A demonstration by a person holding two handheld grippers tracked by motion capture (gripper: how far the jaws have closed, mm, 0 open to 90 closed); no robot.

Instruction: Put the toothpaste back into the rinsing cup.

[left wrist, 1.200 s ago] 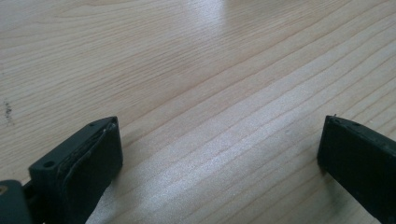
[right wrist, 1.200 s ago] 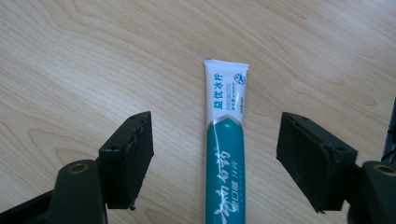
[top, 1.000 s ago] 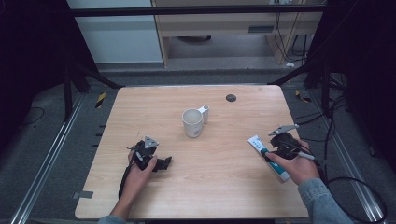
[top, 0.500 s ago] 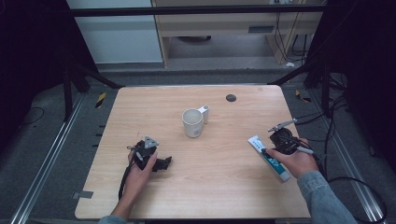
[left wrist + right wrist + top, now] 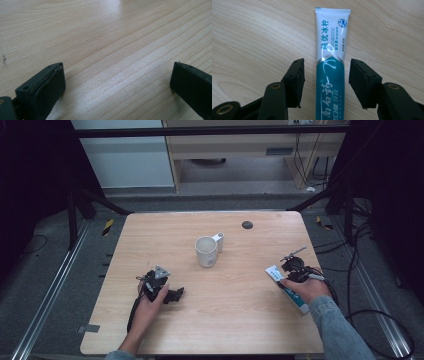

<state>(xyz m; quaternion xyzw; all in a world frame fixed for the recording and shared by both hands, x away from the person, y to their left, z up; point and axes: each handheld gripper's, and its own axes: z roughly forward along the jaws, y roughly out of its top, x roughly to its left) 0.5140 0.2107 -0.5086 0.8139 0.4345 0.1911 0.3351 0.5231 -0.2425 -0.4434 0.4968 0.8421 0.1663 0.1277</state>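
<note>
A white and teal toothpaste tube (image 5: 330, 62) lies flat on the wooden table, near its right edge (image 5: 274, 271). My right gripper (image 5: 325, 75) points down over the tube, one jaw on each side of its teal half. A thin strip of table shows between each pad and the tube. The jaws have just been closing with the tube between them, and they are open. In the high view the right gripper (image 5: 291, 274) sits at the tube's far end. My left gripper (image 5: 176, 295) rests at the table's front left, its jaws (image 5: 117, 82) wide open over bare wood.
A white mug (image 5: 206, 251) stands upright at the table's middle, handle to the far right. A small black disc (image 5: 247, 224) lies near the far edge. The table's right edge (image 5: 317, 285) runs close to the right hand, with cables on the floor beyond.
The right gripper has come down and slightly left onto the tube, and its jaws stand narrower. The left hand and gripper have not moved.
</note>
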